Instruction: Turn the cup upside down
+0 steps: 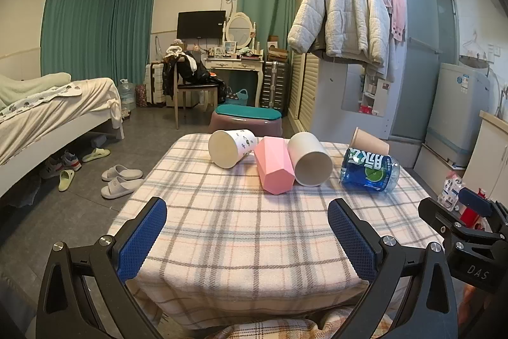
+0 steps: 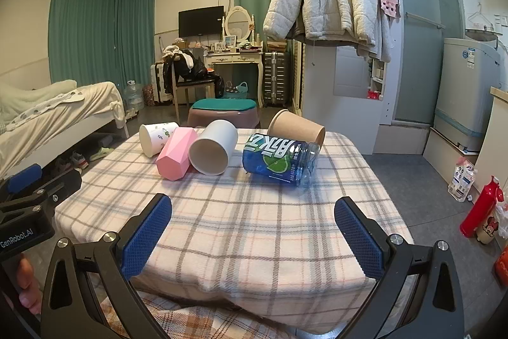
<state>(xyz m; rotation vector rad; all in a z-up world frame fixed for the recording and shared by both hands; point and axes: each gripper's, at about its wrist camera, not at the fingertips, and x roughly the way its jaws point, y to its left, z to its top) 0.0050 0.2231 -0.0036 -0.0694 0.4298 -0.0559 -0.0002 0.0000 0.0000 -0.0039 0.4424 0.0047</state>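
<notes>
Several cups lie on their sides at the far part of a plaid-covered table (image 1: 241, 231). From left: a white printed cup (image 1: 231, 147) (image 2: 157, 137), a pink faceted cup (image 1: 274, 169) (image 2: 176, 153), a plain white cup (image 1: 309, 159) (image 2: 214, 146), a blue clear plastic bottle-cup (image 1: 370, 169) (image 2: 281, 161) and a brown paper cup (image 1: 368, 142) (image 2: 297, 126) behind it. My left gripper (image 1: 246, 239) is open and empty at the table's near edge. My right gripper (image 2: 252, 239) is open and empty too, beside the left one.
A purple stool with a green cushion (image 1: 246, 116) stands behind the table. A bed (image 1: 47, 113) and slippers (image 1: 119, 180) are at the left. A red bottle (image 2: 482, 208) and a washing machine (image 2: 466, 91) are at the right. The other gripper shows at the frame edge (image 1: 470, 227).
</notes>
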